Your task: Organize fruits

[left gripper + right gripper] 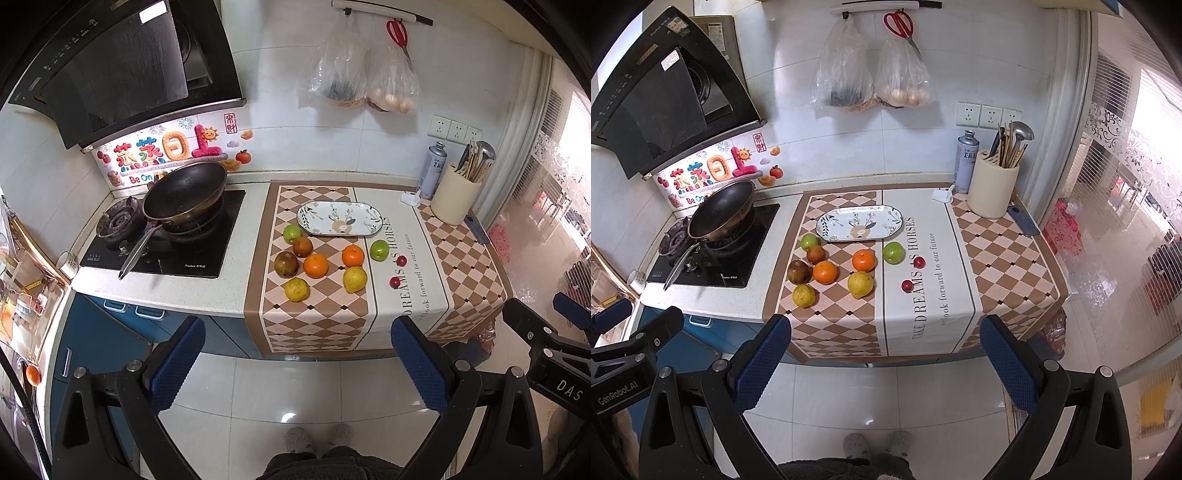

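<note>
Several fruits lie on the checkered cloth (314,325) on the counter: two oranges (316,266) (352,255), two green apples (292,233) (379,250), two yellow fruits (297,290) (355,279), two brown fruits (286,264) and two small red ones (395,282). An empty oval floral plate (340,218) (859,223) sits behind them. My left gripper (297,363) and right gripper (884,360) are both open and empty, held back over the floor in front of the counter. The same fruits show in the right wrist view, such as an orange (824,272).
A wok (184,192) sits on the gas stove (162,240) to the left. A spray can (433,170), a utensil holder (456,199) and a phone (476,229) stand at the back right. Bags (354,74) and scissors hang on the wall.
</note>
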Motion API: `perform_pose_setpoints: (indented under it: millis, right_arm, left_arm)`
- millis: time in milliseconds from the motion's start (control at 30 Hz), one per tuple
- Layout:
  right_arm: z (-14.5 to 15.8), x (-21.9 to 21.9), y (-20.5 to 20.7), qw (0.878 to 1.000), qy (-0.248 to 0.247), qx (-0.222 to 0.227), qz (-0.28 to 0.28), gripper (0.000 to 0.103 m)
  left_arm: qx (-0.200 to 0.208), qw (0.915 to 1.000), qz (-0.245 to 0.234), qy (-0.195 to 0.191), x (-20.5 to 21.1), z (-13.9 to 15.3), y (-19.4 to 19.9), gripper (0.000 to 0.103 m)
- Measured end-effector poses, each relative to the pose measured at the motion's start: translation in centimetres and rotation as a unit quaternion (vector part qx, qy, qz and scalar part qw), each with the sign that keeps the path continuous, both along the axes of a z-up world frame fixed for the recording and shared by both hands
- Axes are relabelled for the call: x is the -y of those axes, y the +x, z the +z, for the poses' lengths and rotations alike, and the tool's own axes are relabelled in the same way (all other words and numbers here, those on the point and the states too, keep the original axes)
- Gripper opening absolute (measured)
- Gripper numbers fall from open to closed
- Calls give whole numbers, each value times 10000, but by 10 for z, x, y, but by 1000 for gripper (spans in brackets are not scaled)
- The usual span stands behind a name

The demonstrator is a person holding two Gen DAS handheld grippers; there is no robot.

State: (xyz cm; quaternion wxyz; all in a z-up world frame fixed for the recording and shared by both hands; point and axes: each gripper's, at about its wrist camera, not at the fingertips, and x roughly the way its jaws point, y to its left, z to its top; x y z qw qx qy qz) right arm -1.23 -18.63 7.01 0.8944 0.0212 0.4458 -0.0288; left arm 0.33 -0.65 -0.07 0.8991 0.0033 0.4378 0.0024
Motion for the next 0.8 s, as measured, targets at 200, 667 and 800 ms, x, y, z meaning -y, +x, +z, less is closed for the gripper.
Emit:
perform_pose_setpoints:
  millis: [200,667,800]
  right_arm:
    - [1,0,0,10000,1,3,0,103]
    - [2,2,-3,10000,26,7,4,103]
    - [1,2,-4,10000,22,17,4,103]
  left_arm:
    - [1,10000,-2,-6,1,0,1,103]
    - [32,10000,1,3,0,2,1,103]
    - [32,10000,-4,-1,0,2,0,103]
